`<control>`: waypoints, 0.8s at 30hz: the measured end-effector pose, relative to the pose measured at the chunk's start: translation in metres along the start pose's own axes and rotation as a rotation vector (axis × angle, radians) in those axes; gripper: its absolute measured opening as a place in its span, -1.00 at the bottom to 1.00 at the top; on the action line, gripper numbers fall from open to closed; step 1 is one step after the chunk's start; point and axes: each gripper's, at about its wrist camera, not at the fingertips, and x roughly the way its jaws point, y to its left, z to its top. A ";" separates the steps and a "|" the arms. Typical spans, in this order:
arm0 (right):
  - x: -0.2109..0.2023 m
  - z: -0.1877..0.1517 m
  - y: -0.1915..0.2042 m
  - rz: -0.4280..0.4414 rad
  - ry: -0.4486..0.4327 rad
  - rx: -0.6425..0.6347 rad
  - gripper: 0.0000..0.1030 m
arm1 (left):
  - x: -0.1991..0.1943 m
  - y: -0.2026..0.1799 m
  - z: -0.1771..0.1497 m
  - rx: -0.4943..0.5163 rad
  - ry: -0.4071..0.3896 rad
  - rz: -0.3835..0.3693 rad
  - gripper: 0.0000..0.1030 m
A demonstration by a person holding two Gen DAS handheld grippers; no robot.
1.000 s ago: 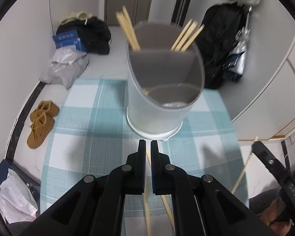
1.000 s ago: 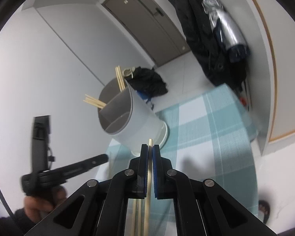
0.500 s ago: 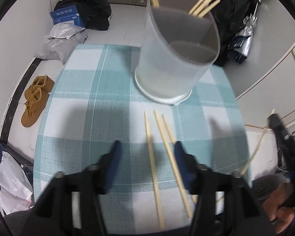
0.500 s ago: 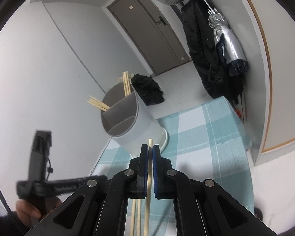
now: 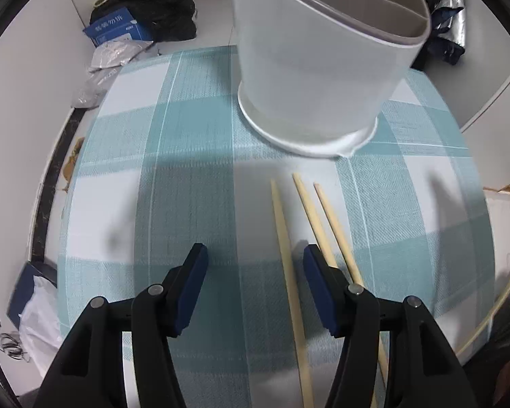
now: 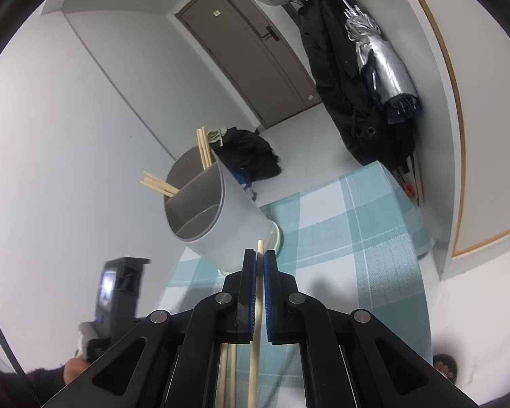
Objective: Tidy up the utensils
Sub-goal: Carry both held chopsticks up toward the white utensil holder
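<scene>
The left gripper (image 5: 255, 265) hangs wide, empty, over three chopsticks (image 5: 285, 255) lying on the tablecloth (image 5: 187, 136) near its front edge. Behind them the holder (image 5: 316, 61) already has several. The right gripper (image 6: 260, 265) pinches another chopstick (image 6: 259, 255).

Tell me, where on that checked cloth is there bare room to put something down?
The checked cloth is bare left of the white holder and the loose chopsticks, out to its left edge. It is crowded in front of the holder, where three chopsticks lie close together.
</scene>
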 end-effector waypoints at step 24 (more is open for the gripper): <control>0.002 0.012 -0.010 0.032 -0.002 0.049 -0.93 | -0.004 0.013 0.017 -0.113 0.003 -0.078 -0.99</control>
